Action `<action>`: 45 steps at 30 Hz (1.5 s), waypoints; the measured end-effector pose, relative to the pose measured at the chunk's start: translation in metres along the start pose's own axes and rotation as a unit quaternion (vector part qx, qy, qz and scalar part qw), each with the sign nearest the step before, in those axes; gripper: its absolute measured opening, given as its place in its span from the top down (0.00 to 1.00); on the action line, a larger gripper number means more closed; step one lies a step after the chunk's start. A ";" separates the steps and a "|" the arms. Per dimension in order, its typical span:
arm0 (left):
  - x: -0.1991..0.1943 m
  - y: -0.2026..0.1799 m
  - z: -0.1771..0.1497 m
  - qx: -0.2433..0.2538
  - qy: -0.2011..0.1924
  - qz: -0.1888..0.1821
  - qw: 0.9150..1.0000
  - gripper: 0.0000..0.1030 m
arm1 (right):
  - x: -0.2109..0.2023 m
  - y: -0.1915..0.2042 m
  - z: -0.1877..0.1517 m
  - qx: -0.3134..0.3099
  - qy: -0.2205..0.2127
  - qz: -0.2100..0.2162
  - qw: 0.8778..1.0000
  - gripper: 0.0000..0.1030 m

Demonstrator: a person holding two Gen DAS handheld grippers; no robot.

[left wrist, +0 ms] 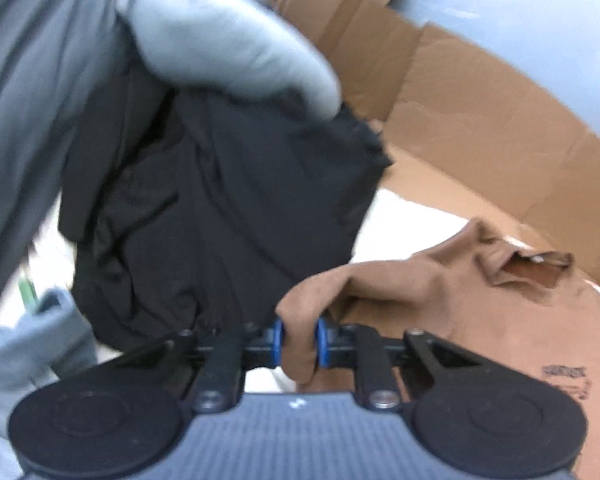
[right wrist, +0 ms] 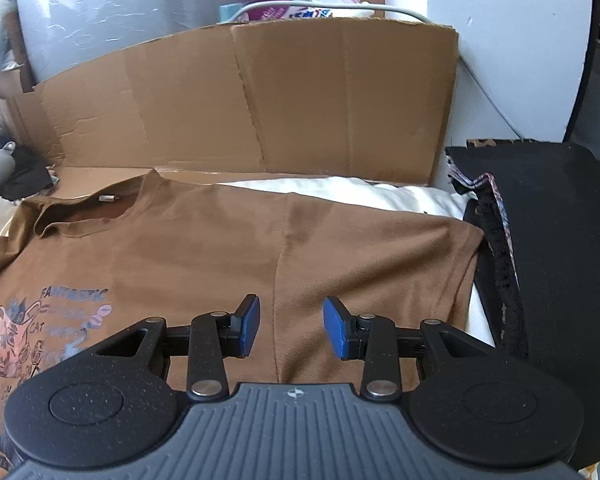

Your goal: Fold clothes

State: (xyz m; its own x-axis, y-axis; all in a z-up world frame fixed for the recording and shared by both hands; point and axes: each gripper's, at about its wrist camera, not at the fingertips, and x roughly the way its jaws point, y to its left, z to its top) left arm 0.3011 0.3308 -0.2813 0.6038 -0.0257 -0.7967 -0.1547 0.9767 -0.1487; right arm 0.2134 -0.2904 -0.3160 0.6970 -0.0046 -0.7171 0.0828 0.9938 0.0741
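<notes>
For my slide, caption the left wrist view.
Left gripper pinches a fold of the brown T-shirt beside a black garment, cardboard behind.

The left wrist view sits low and very near, looking along its fingers at a pinched fold of the brown T-shirt (left wrist: 480, 304), with dark and grey clothes close on the left (blurred). The right wrist view looks from higher, facing the far cardboard wall (right wrist: 292, 100). Both share the shirt and cardboard.

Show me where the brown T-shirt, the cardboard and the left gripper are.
brown T-shirt (right wrist: 204, 248): right wrist view, chest fabric.
cardboard (right wrist: 300, 96): right wrist view, upright panel.
left gripper (left wrist: 300, 340): left wrist view, between fingertips, pinching shirt fabric.
</notes>
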 end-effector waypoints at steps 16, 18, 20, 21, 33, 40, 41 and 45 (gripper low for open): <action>-0.065 -0.012 0.080 0.110 0.008 0.014 0.994 0.94 | 0.002 0.006 -0.007 -0.003 0.008 0.023 1.000 0.59; -0.052 -0.007 0.083 0.112 0.018 0.030 0.993 0.94 | 0.003 0.009 -0.007 -0.005 0.010 0.025 1.000 0.59; -0.041 -0.001 0.085 0.110 0.029 0.046 0.992 0.94 | 0.004 0.011 -0.008 -0.007 0.012 0.028 1.000 0.59; -0.035 0.003 0.083 0.108 0.034 0.055 0.992 0.94 | 0.005 0.012 -0.008 -0.007 0.013 0.029 0.999 0.59; 0.006 0.038 0.086 0.070 0.044 0.154 0.985 0.63 | 0.010 0.029 -0.011 -0.028 0.027 0.044 0.998 0.59; -0.015 0.003 0.086 0.088 0.010 0.108 0.990 0.60 | 0.007 0.032 -0.008 -0.037 0.026 0.050 0.998 0.59; -0.017 -0.004 0.085 0.090 0.007 0.096 0.991 0.60 | 0.008 0.033 -0.008 -0.037 0.025 0.051 0.998 0.59; -0.009 -0.040 0.077 0.122 0.012 0.052 0.991 0.60 | 0.017 0.038 -0.008 -0.042 0.019 0.054 0.997 0.59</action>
State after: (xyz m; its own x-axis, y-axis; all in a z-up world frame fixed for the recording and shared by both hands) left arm 0.3626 0.3085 -0.2232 0.5758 0.0764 -0.8140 -0.0205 0.9967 0.0790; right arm 0.2227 -0.2522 -0.3310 0.6705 0.1057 -0.7344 -0.0528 0.9941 0.0949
